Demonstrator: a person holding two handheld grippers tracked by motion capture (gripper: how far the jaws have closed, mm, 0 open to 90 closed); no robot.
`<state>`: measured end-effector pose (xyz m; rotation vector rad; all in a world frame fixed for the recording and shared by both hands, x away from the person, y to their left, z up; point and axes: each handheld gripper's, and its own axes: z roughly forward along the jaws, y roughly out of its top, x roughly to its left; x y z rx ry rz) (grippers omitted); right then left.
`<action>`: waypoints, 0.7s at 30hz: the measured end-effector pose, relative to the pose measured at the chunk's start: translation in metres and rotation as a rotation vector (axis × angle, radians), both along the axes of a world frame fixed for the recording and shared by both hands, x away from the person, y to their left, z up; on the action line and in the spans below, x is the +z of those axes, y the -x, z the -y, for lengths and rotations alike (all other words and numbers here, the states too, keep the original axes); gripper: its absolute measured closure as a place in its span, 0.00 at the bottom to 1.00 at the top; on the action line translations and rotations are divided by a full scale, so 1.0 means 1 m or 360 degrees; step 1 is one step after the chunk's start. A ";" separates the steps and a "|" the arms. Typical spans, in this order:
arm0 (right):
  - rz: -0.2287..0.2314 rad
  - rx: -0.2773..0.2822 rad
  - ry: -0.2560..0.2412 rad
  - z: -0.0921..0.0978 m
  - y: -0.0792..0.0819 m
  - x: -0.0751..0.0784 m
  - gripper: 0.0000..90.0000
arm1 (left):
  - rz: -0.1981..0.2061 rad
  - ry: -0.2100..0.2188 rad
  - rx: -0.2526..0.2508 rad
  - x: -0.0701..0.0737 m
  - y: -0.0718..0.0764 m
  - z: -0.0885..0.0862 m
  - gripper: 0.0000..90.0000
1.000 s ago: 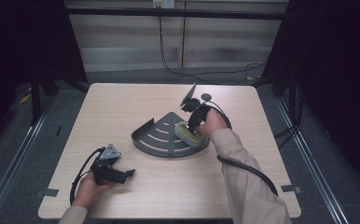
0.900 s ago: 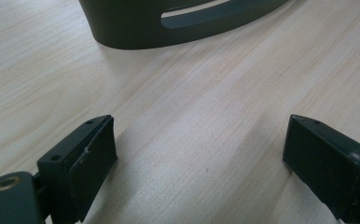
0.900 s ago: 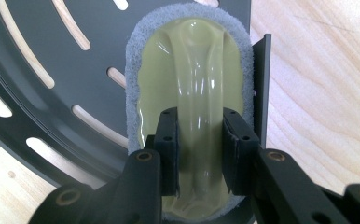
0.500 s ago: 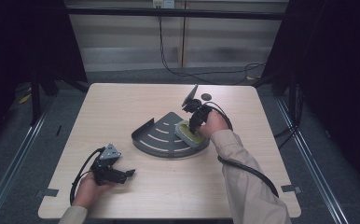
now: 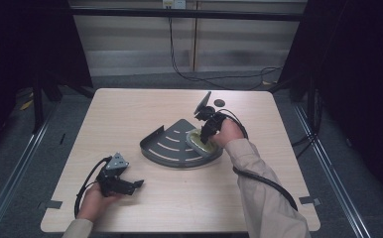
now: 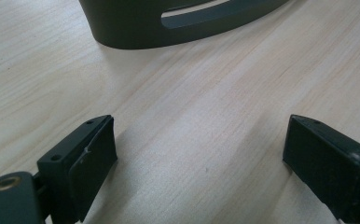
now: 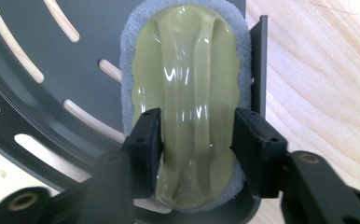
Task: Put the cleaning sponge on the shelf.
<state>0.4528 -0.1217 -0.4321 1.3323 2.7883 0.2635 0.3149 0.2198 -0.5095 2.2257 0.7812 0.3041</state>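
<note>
A dark grey fan-shaped slotted tray [image 5: 167, 148] lies in the middle of the wooden table [image 5: 130, 114]. At the tray's right end rests a scrubbing pad [image 5: 201, 141] with an olive-green plastic grip and a grey foam rim. My right gripper [image 5: 207, 131] reaches down onto it. In the right gripper view the gripper [image 7: 197, 135] is shut on the pad [image 7: 187, 65], one jaw on each side of the green grip, over the tray [image 7: 33, 42]. My left gripper [image 5: 134, 184] rests open on the table at the front left. Bare wood lies between its jaws [image 6: 199, 140], and the tray's wall [image 6: 136, 28] is just ahead.
A small dark round disc [image 5: 220, 102] lies on the table behind the right hand. A black cable [image 5: 266, 182] trails from the right gripper along the sleeve. More cables [image 5: 214, 79] run across the floor beyond the far edge.
</note>
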 end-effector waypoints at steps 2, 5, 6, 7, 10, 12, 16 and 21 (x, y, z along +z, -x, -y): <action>0.0009 -0.0002 0.0002 0.001 0.000 0.001 0.51 | 0.0000 0.0000 0.0001 0.000 0.000 0.000 0.10; 0.0026 -0.0004 -0.0012 0.002 0.001 0.003 0.42 | 0.0000 0.0001 0.0001 0.000 0.000 0.000 0.10; 0.0035 -0.0003 -0.0004 0.002 0.002 0.004 0.39 | 0.0001 0.0001 0.0000 0.000 0.000 0.000 0.10; 0.0039 0.0007 -0.0004 0.003 0.002 0.004 0.39 | -0.0001 0.0000 0.0001 0.000 0.000 0.000 0.10; 0.0041 0.0027 -0.0012 0.003 0.003 0.004 0.34 | 0.0000 0.0000 0.0000 0.000 0.000 0.000 0.10; 0.0042 0.0031 -0.0021 0.003 0.004 0.006 0.33 | -0.0003 0.0002 0.0000 0.000 0.000 0.000 0.10; 0.0065 0.0038 -0.0038 0.005 0.006 0.009 0.28 | 0.0001 0.0001 0.0000 0.000 0.000 0.000 0.10; 0.0073 0.0054 -0.0043 0.009 0.011 0.014 0.27 | 0.0001 0.0003 0.0003 0.000 0.000 0.000 0.10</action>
